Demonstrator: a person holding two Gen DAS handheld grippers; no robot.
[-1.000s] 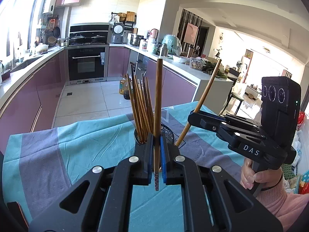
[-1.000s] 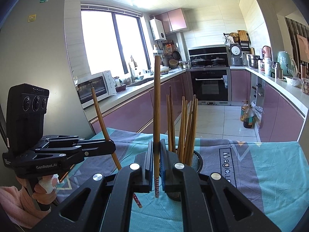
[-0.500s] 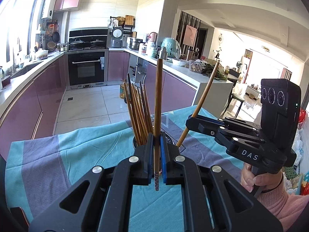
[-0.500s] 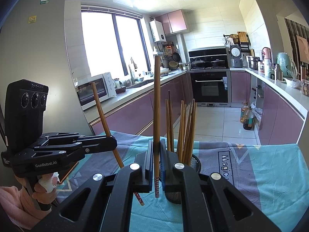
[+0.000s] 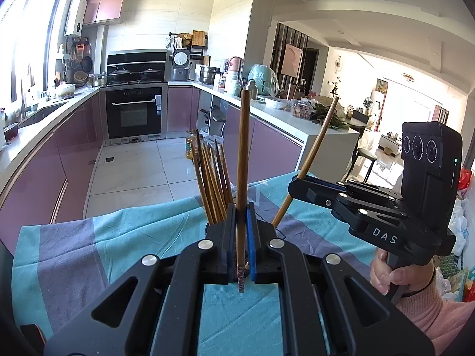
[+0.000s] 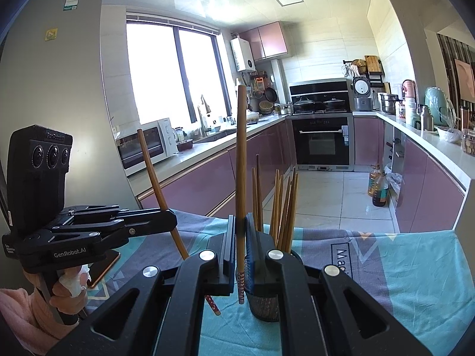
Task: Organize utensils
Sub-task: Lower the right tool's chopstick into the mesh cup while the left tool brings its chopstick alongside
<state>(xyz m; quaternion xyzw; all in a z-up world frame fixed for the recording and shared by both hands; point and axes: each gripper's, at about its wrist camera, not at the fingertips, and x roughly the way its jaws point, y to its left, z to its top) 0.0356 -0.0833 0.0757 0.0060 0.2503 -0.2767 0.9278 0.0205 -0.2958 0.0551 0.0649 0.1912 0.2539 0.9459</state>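
Between your left gripper's [image 5: 242, 238] blue pads, one chopstick [image 5: 243, 160] stands nearly upright, pinched just above its patterned lower end, which pokes out below the jaws toward 6 o'clock while the long shaft runs up to 12. Just behind those jaws, at about 11 o'clock, the bundle of chopsticks [image 5: 212, 182] leans in the mesh holder [image 6: 265, 304] on the teal and grey cloth [image 5: 74, 255].

At 3 o'clock in the left wrist view, your right gripper [image 5: 297, 185] is closed on a second chopstick [image 5: 311, 154], which tilts up toward 1 o'clock. From the right wrist view that second stick [image 6: 241, 184] rises straight between the pressed-together pads, patterned tip hanging below them, with the holder directly beyond at 1 o'clock. Your left gripper [image 6: 170, 222] shows at 9 o'clock there, and its stick [image 6: 157, 184] slants from 11 down to 5.
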